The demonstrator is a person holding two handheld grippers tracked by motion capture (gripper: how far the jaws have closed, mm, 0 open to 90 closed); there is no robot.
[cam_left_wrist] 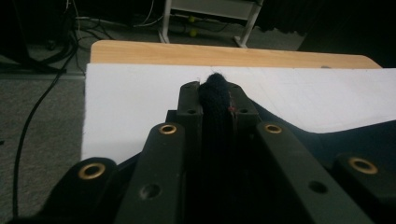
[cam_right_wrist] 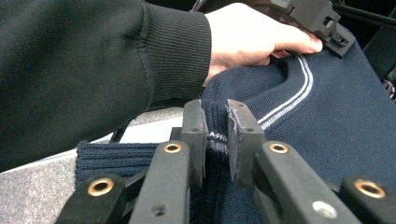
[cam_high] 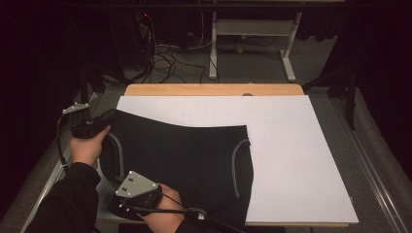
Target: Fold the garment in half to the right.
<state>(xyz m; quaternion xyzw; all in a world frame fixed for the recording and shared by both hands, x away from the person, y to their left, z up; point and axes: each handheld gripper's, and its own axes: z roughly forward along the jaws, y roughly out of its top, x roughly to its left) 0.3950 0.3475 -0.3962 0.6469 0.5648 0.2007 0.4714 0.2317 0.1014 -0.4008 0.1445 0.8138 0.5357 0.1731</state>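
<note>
Two grippers held one dark navy garment (cam_high: pixel 184 160) in the high view. The knitted garment lay flat on a white sheet (cam_high: pixel 291 160) that covered most of the pale wooden tabletop (cam_high: pixel 214 89). It had thin light stripes along its curved seams. The left gripper (cam_high: pixel 99 122) was at the far left corner of the cloth, and the right gripper (cam_high: pixel 127 198), with a grey three-cornered plate on top, was at the near left edge. A dark sleeve (cam_high: pixel 68 204) came in from the bottom.

In the left gripper view, the black fingers (cam_left_wrist: pixel 189 105) were pressed on a thick, fuzzy fold of the dark cloth (cam_left_wrist: pixel 215 93), which stood up between them like a rounded tuft. Behind it lay the smooth white sheet (cam_left_wrist: pixel 140 102) and the rounded wooden edge (cam_left_wrist: pixel 224 53).

In the right gripper view, the fingers (cam_right_wrist: pixel 240 126) pinched the ribbed hem (cam_right_wrist: pixel 116 156) of the garment, where the knit showed fine parallel ridges. The body of the cloth (cam_right_wrist: pixel 345 121) looked softer and finer, with a double white stripe (cam_right_wrist: pixel 299 93) that curved over it. Farther off, the other hand (cam_right_wrist: pixel 252 37) held its gripper at the edge of the cloth, and a ribbed cuff (cam_right_wrist: pixel 182 51) closed the dark sleeve.
</note>
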